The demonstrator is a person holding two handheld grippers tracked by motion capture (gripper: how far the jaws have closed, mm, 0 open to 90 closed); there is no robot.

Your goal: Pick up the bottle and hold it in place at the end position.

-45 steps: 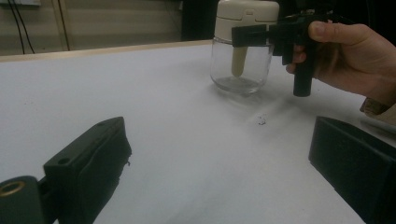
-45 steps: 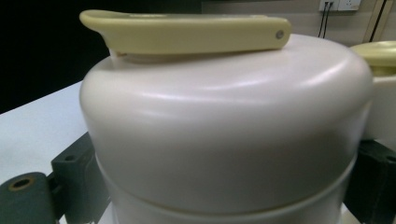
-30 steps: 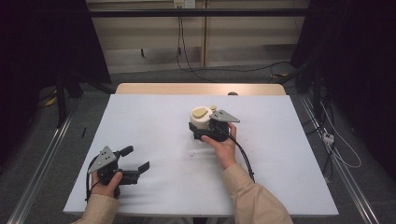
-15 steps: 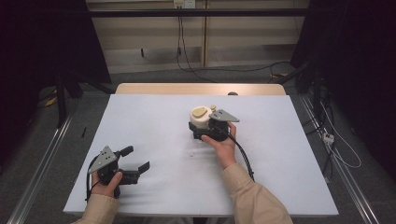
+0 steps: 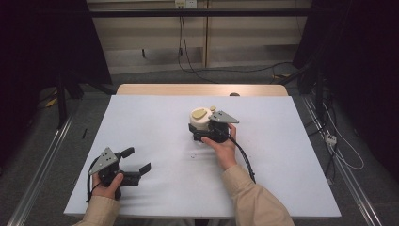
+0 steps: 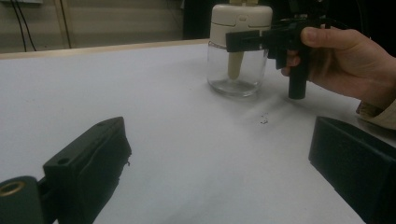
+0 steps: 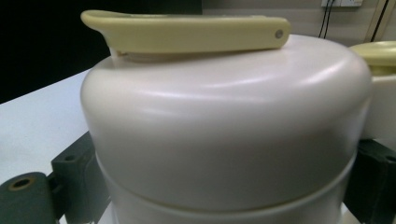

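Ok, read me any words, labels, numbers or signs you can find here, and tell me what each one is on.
None can be read.
Jar: its cream lid has a small mark near the top in the left gripper view, too blurred to read.
Left claw, right claw and table: no text visible.

Jar (image 7: 224, 135) base: running off the lower picture edge.
Right tool (image 5: 203, 133) jaws: hiding behind the jar.
Tabletop (image 5: 155, 122) specks: too small to identify.

A white table (image 5: 141, 122) with a wooden far edge stands on grey floor (image 5: 42, 141). Behind it, a pale panelled wall (image 5: 155, 35) carries hanging cables (image 5: 181, 42); dark curtains flank both sides.
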